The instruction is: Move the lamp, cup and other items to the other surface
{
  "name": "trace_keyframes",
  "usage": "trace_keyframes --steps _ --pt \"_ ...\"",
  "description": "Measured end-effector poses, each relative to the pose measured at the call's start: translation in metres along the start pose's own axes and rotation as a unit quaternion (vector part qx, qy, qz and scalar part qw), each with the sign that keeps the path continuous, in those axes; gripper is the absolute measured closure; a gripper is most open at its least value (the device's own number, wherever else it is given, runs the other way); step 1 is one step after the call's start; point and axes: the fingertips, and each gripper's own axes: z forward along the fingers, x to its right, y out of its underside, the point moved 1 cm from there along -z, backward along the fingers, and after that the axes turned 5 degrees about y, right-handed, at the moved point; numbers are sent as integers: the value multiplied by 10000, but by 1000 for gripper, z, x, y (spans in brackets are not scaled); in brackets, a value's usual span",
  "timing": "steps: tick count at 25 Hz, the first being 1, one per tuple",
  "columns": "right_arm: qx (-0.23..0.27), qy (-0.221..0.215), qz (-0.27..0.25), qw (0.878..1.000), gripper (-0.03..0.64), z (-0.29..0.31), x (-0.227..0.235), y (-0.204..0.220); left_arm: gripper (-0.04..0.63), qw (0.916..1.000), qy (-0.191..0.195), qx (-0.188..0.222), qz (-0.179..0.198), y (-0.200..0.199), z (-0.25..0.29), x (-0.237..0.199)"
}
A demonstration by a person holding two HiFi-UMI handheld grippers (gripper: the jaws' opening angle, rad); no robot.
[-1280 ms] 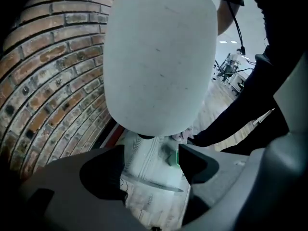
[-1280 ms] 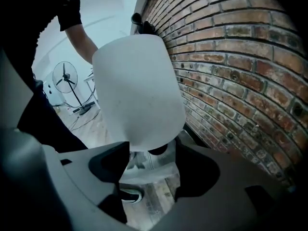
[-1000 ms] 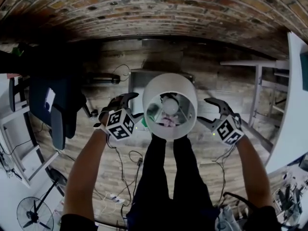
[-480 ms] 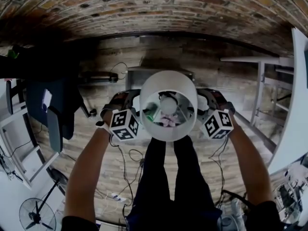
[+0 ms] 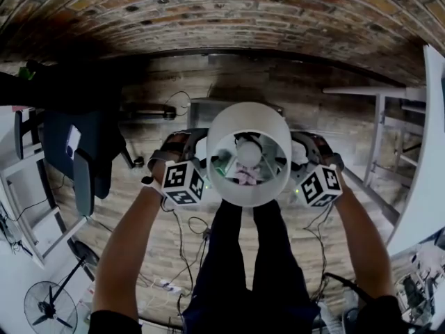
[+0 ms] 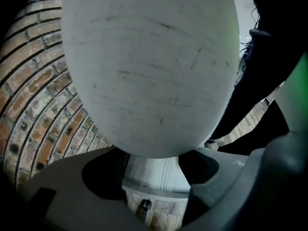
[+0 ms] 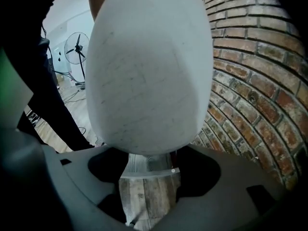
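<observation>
Two grippers flank the lamp (image 5: 248, 120). From where I steer, my left gripper (image 5: 189, 143) has the white shade just off its right side, and my right gripper (image 5: 306, 145) has it just off its left. The bulb (image 5: 248, 152) shows down inside the shade, midway between them.

Looking along the left jaws, I see them spread wide and closed on nothing. The shade's pale wall bulges straight ahead, close to their mouth. The right jaws are also spread and grasp nothing. They have just eased inward a little, with the shade looming at their mouth, not pinched.

The only print I can see is the black-and-white square markers on the left cube (image 5: 183, 183) and the right cube (image 5: 319, 186). A brick wall (image 5: 222, 12) stands beyond both grippers.
</observation>
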Motion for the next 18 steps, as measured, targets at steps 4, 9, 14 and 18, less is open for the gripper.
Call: trace_keyframes --steps 4,9,14,18 --pt "81 33 85 9999 301 -25 7 -22 262 9999 -53 97 3 -15 -27 -3" --pt "321 -55 178 9993 301 -72 8 -65 262 9997 -43 252 -67 -40 -88 5" --pt "472 -142 204 9986 301 -129 3 -113 262 9992 -66 368 -121 -71 -158 20" --pt "527 -238 226 9981 301 -177 -1 -146 262 9988 -61 455 -154 -98 -213 32"
